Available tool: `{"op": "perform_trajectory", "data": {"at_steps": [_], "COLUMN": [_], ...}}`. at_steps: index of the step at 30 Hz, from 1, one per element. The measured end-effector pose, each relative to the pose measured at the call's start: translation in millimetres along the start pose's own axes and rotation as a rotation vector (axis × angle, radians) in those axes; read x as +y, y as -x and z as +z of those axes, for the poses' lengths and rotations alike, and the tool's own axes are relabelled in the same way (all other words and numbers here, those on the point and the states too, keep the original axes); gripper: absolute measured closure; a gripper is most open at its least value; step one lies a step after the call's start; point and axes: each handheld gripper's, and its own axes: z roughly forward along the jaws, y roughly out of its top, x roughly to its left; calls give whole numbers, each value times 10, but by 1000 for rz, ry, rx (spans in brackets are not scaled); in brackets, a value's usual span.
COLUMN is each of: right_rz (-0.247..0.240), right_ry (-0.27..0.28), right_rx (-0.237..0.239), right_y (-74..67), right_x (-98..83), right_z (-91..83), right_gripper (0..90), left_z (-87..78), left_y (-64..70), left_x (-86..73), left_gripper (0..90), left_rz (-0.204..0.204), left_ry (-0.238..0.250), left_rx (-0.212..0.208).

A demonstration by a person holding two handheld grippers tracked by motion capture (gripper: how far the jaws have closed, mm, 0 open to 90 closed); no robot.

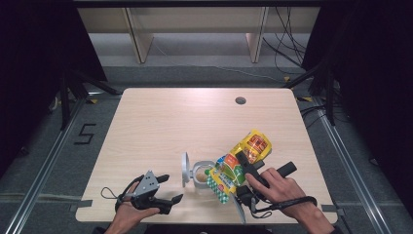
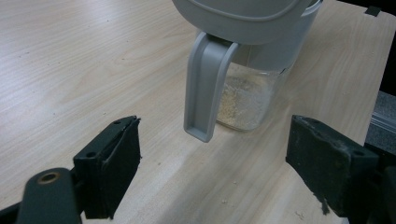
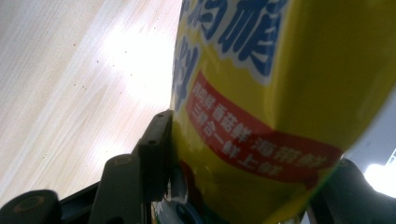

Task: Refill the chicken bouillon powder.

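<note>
- Two risks. Right gripper [image 1: 242, 171] pinches yellow seasoning bag [image 1: 239, 162], tilted over open glass jar [image 1: 202, 176]; bag mouth may miss, scattering powder on table [image 1: 160, 122].
- Left gripper [image 1: 164, 187], jaws spread, empty, near jar; nothing steadies it, a nudge could tip it.

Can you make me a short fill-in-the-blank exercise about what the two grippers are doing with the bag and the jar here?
1. The right gripper is clamped on a yellow seasoning ____ tilted over the glass jar.
2. The jaws of the left gripper are ____, holding nothing.
3. The jar's grey lid stands flipped ____.
4. The jar holds a pale ____.

Missing words: bag; open; open; powder
</note>
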Motion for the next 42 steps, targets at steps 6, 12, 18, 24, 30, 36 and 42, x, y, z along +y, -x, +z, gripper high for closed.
{"op": "perform_trajectory", "data": {"at_steps": [6, 12, 18, 24, 30, 36, 42], "right_rz": [-1, 43, 40, 65, 29, 17, 46], "right_ry": [-10, -57, -67, -92, -77, -76, -88], "right_rx": [2, 32, 37, 44, 40, 44, 50], "right_y": [25, 38, 55, 45, 68, 79, 63], "right_x": [28, 82, 107, 151, 175, 203, 194], "right_z": [-15, -35, -30, -35, -30, -30, -32], "right_gripper": [491, 492, 492, 494, 496, 498, 498], "left_z": [-1, -1, 2, 2, 1, 2, 2], "left_y": [-1, 8, 10, 11, 7, 11, 10], "left_x": [-1, -2, -4, -3, -1, -2, -1], "left_gripper": [170, 169, 170, 169, 170, 169, 170], "left_rz": [-1, -13, -17, -17, -17, -17, -17], "left_ry": [-1, 3, 4, 3, -1, 0, -1], "left_rx": [1, 4, 2, 2, -1, -1, -2]}}
